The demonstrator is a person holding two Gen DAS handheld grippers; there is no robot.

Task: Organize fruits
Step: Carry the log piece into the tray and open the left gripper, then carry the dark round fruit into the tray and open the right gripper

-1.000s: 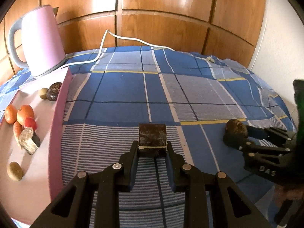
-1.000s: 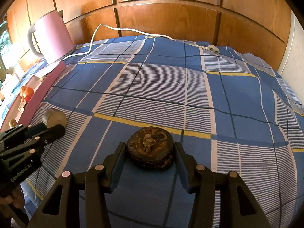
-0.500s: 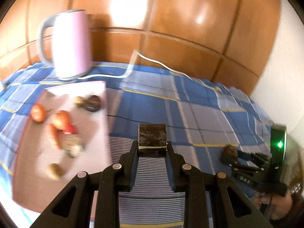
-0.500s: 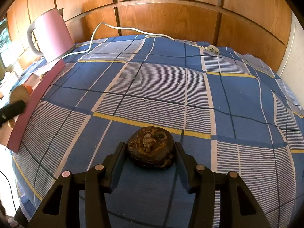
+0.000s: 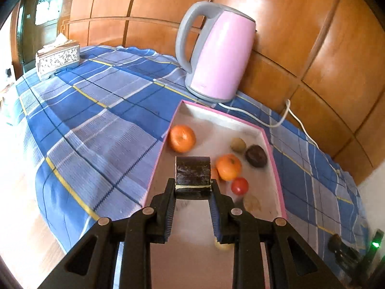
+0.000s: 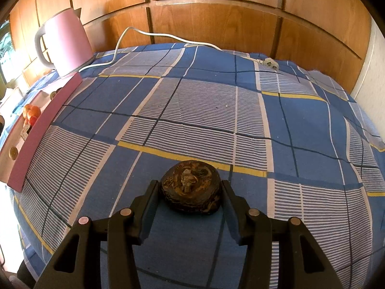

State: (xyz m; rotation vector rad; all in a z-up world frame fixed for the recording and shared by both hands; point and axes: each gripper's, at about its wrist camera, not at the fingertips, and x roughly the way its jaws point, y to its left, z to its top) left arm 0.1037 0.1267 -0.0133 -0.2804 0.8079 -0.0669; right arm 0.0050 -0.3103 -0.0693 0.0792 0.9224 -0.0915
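Fruit chunk, dark and blocky, sits clamped crosswise in the left gripper jaws above the pink tray, oranges just ahead. Right gripper jaws hold a dark round fruit over the checked cloth; its contact with the cloth is unclear.
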